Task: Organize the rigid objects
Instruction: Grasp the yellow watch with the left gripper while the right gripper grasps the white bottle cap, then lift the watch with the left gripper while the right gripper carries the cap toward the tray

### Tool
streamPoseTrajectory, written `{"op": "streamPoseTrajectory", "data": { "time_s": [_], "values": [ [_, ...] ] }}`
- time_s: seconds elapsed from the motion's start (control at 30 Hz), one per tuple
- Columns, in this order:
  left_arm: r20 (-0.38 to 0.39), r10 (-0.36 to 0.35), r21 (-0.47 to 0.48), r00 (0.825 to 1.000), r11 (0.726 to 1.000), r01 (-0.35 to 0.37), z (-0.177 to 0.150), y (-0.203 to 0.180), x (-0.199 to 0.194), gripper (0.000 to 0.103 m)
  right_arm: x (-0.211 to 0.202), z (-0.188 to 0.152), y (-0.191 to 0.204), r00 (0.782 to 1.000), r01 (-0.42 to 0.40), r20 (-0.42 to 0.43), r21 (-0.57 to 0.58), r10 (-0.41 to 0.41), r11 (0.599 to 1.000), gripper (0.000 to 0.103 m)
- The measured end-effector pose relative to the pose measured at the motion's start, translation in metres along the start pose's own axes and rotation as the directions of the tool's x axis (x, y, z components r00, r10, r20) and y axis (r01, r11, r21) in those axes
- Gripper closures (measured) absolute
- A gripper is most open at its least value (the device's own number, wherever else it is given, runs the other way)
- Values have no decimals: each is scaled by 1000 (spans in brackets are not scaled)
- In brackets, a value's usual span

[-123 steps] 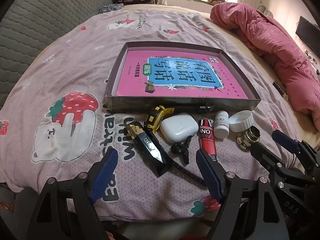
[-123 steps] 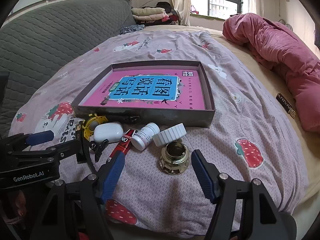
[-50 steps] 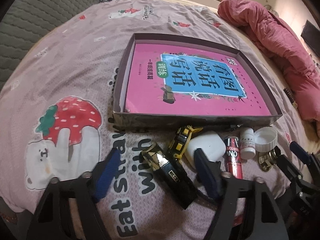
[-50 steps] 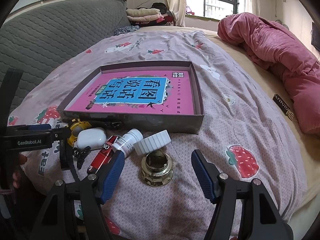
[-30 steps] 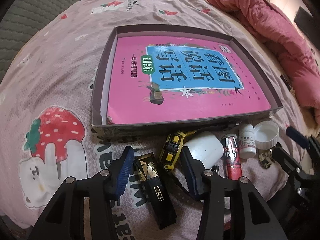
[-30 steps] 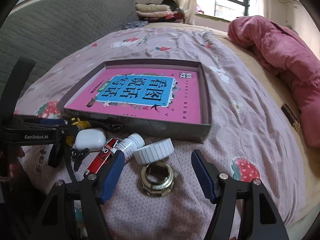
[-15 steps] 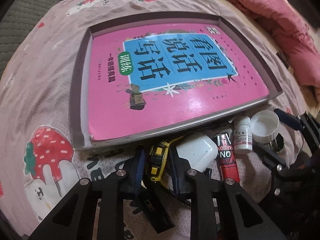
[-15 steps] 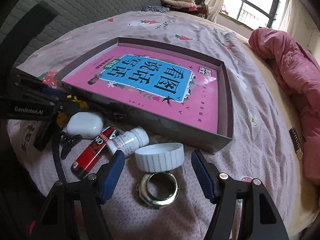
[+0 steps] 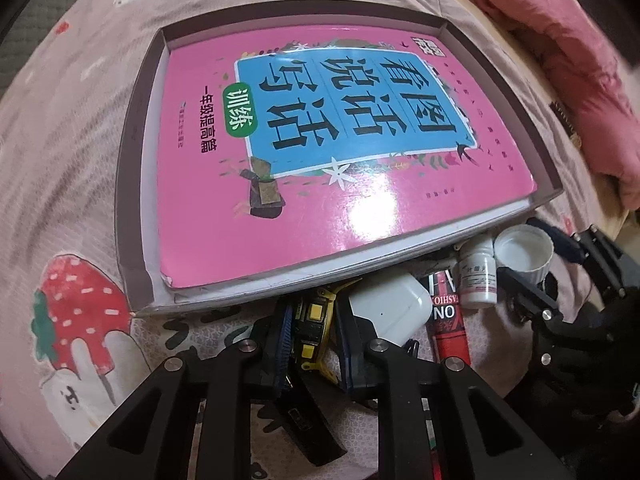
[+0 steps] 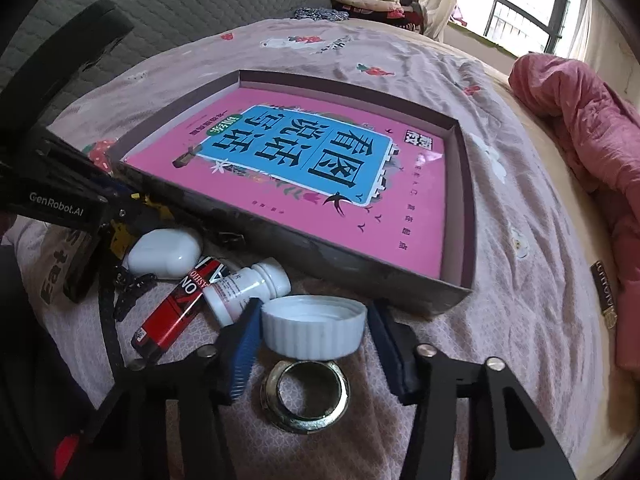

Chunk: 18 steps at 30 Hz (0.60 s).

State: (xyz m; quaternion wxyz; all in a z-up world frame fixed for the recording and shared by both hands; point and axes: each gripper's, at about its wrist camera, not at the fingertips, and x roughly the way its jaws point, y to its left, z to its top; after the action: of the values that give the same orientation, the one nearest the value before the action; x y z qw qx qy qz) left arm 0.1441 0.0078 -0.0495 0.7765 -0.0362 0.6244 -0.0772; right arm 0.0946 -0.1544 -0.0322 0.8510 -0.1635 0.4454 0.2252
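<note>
My left gripper (image 9: pixel 314 330) is shut on a yellow-and-black gadget (image 9: pixel 314 314) that lies just in front of the shallow box (image 9: pixel 134 184) holding a pink book (image 9: pixel 320 208). A black-and-gold case (image 9: pixel 304 416) lies under its fingers. Beside it are a white earbud case (image 9: pixel 386 310), a red tube (image 9: pixel 446 320) and a white pill bottle (image 9: pixel 476 276). My right gripper (image 10: pixel 314 340) is closing, with a white ribbed cap (image 10: pixel 314 332) between its jaws and both blue pads against the cap's sides. A brass ring (image 10: pixel 304 398) lies just below the cap.
The box's near wall (image 10: pixel 360 268) stands right behind the row of objects. A rumpled pink quilt (image 10: pixel 580 128) fills the right side of the bed, with a small black label (image 10: pixel 604 292) near it. A grey padded backrest (image 10: pixel 160 8) rises at the far left.
The left gripper moved in toward the box and shut on the yellow-and-black gadget. The right gripper came down and its wide jaws narrowed around the white cap.
</note>
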Motion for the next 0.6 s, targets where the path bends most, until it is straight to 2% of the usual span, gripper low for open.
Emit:
{"op": "streamPoseTrajectory", "data": {
  "time_s": [0.07, 0.2, 0.43, 0.6],
  "values": [
    [7, -23, -23, 1000, 999, 23, -1, 6, -1, 84, -2, -1, -5, 999, -36, 14, 31, 36, 999, 53],
    [28, -15, -30, 1000, 999, 16, -6, 4, -3, 84, -10, -3, -16, 995, -94, 54, 105, 89, 990, 53],
    [61, -48, -81, 997, 995, 52, -19, 16, -19, 85, -25, -8, -27, 987, -130, 118, 177, 110, 976, 53],
    [103, -93, -114, 990, 988, 105, -32, 22, -35, 85, -33, -10, -25, 983, -139, 143, 176, 114, 975, 53]
  ]
}}
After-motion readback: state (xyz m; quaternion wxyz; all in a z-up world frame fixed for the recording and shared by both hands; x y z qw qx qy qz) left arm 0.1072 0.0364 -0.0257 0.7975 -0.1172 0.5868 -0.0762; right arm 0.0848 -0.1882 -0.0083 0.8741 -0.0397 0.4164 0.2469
